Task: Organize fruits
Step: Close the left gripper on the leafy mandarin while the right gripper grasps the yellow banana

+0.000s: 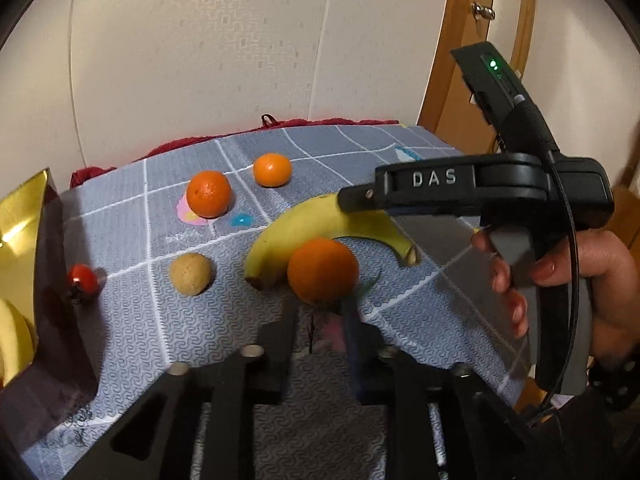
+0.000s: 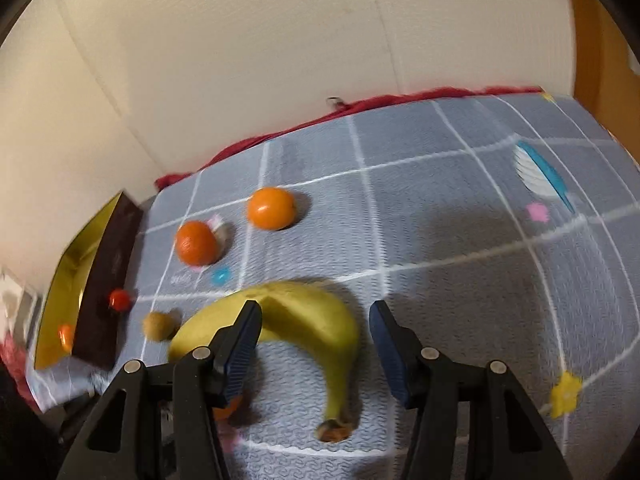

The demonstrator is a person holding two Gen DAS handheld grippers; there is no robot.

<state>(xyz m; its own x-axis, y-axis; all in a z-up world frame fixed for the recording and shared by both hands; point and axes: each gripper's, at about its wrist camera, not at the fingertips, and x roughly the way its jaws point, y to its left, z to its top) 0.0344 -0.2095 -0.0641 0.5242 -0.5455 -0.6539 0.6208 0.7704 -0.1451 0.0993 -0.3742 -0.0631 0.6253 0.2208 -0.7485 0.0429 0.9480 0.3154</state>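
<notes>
The left gripper (image 1: 320, 300) has its two fingers closed on an orange (image 1: 323, 271). The orange sits between the tips, just in front of the banana (image 1: 304, 226), and hides part of it. I cannot tell if the orange is touching the surface (image 1: 400, 280) or is a bit above it.

The right gripper (image 2: 316, 340) is wide open and holds nothing. It hangs over the banana (image 2: 304, 320), with the thick middle of the banana between its blue fingers (image 2: 240, 354). In the left view a hand (image 1: 592, 276) holds the grip of this gripper, and its tip is over the banana.

The banana lies curved on the surface, which has a grey cloth (image 2: 460, 240) with white lines and little pictures on it. Behind the banana are two more oranges. One orange (image 1: 208, 193) (image 2: 198, 242) is nearer the box, and the other orange (image 1: 272, 169) (image 2: 272, 208) is a bit further back. They are near each other but not touching. A small round brown fruit (image 1: 190, 273) (image 2: 160, 325) lies alone, left of the banana.

At the left stands a dark box (image 1: 56, 280) (image 2: 108, 280) that is gold inside. A small red fruit (image 1: 82, 277) (image 2: 120, 299) sits right at the box wall. Inside the box is something yellow (image 1: 14, 340), and in the right view something small and orange (image 2: 66, 337).
</notes>
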